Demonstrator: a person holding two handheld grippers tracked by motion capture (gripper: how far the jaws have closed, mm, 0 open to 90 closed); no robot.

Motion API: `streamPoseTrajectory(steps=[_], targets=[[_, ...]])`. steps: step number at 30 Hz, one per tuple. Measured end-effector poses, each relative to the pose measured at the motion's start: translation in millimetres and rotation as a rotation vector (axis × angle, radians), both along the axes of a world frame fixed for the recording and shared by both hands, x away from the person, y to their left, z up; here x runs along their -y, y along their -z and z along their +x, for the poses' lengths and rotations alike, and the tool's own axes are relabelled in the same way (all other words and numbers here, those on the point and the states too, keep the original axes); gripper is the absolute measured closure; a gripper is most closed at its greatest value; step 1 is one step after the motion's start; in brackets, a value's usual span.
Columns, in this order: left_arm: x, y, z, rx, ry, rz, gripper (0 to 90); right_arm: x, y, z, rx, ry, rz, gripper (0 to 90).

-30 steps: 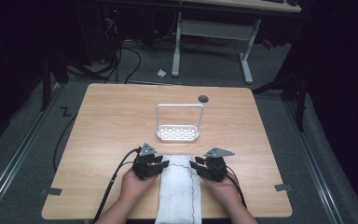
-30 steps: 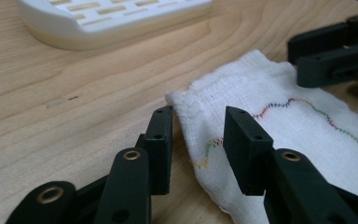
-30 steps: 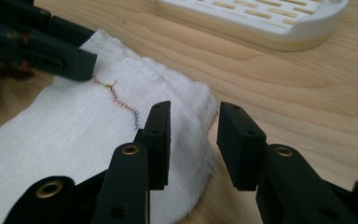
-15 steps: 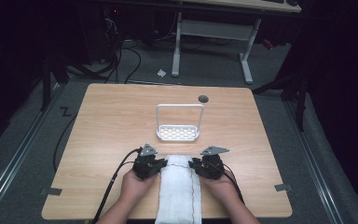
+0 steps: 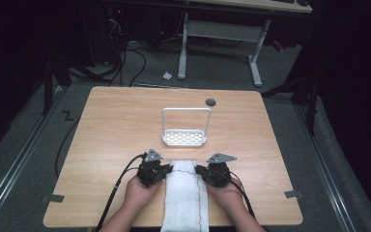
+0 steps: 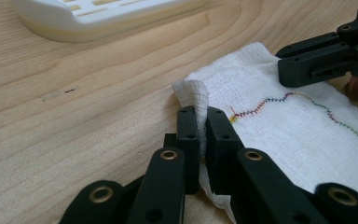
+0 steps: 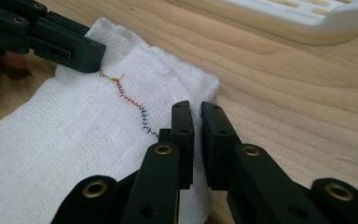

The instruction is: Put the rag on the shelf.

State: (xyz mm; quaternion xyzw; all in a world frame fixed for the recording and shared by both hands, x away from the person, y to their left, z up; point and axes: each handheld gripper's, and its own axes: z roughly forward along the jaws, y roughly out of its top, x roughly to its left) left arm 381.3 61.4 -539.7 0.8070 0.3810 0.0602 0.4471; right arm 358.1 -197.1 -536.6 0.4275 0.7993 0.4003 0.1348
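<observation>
At the near edge of the tabletop (image 5: pixel 106 125) lies a folded white cloth (image 5: pixel 186 198). The left tongs (image 6: pixel 204 122) pinch its far left corner, puckering it upward; the right tongs (image 7: pixel 196 120) are pressed onto its far right corner, probably so the 2 can lift evenly. Beyond stands a white rack (image 5: pixel 185 137), holding nothing.

On the wooden table (image 5: pixel 116 130) I count one white cloth (image 5: pixel 186 193) with a single line of coloured stitching (image 5: pixel 202 198), and one white slotted tray (image 5: pixel 184 137) with a looped handle. There are two black grippers, a left gripper (image 5: pixel 163 170) and a right gripper (image 5: pixel 204 172), each in one of two hands. One dark round hole (image 5: pixel 210 102) marks the tabletop, one scrap of paper (image 5: pixel 167 75) lies on the floor, and one white-legged desk (image 5: pixel 222 29) stands behind
</observation>
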Motion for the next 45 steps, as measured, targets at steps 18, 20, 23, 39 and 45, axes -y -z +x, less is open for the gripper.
streamPoseTrajectory(steps=[18,20,23,39,45], targets=[[-8.7,-10.3,-9.1,0.055,-0.024,-0.119,86.1,-1.5,-22.6,-15.4,0.134,0.008,0.046,84.5],[-7.5,-17.1,-12.3,0.093,-0.038,-0.119,86.1,-2.4,-30.5,-18.2,0.172,0.014,0.047,84.6],[-8.0,-25.2,-13.7,0.119,-0.057,-0.136,86.1,-1.7,-35.1,-18.1,0.185,0.011,0.056,84.5],[-11.1,-73.1,-13.5,0.194,-0.069,-0.214,86.2,-3.1,-77.3,-16.7,0.297,0.032,0.063,84.4],[-10.9,-97.1,-14.2,0.258,-0.078,-0.219,86.4,-4.2,-98.4,-16.2,0.352,0.044,0.077,84.5]])
